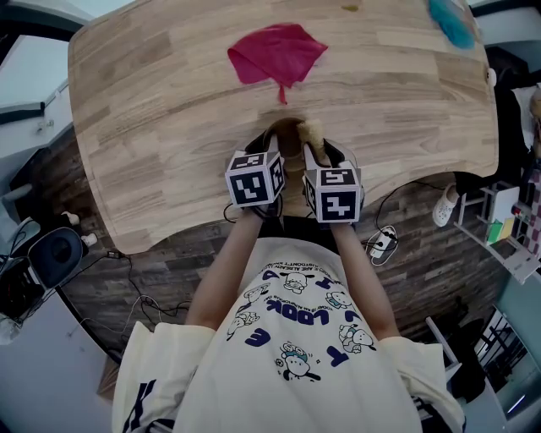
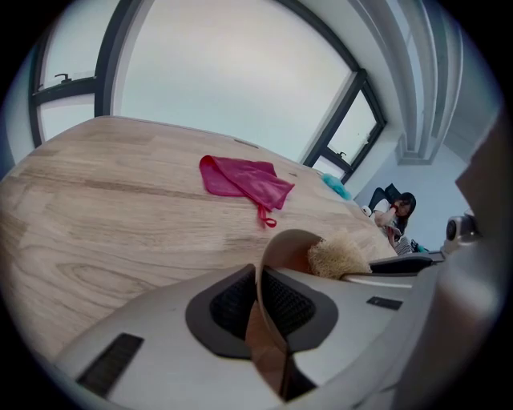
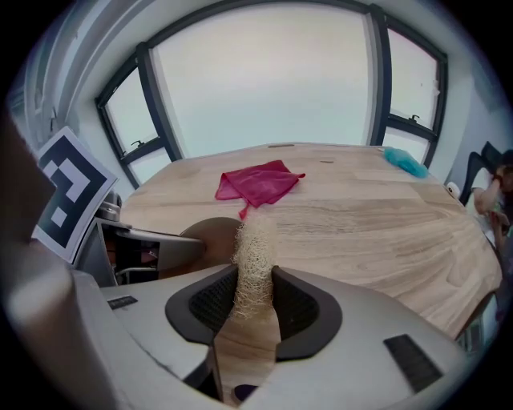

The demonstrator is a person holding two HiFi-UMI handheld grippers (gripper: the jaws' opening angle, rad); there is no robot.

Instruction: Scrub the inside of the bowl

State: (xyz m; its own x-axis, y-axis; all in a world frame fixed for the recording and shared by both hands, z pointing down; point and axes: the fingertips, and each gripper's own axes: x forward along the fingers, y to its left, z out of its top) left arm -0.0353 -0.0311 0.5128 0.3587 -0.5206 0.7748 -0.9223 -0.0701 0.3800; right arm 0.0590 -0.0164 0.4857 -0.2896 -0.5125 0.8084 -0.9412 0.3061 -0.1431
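The brown bowl (image 2: 290, 240) is at the bench's (image 1: 169, 101) near edge, its thin, stiff rim clamped in the left hand-held gripper (image 2: 260, 300). The right hand-held gripper (image 3: 255, 303) pinches a light, springy loofah (image 3: 253, 240). The smooth rim probably slips easily, so grip it firmly.

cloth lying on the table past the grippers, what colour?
Magenta pink, plain, no pattern. The cloth shows best in the head view.

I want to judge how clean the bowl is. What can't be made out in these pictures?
- Inside of the bowl: in the head view the marker cubes cover most of it; the gripper views show only its rim.
- Tip of the loofah: whether it touches the bowl cannot be told in any view.
- The teal thing: cut off by the head view's top edge.
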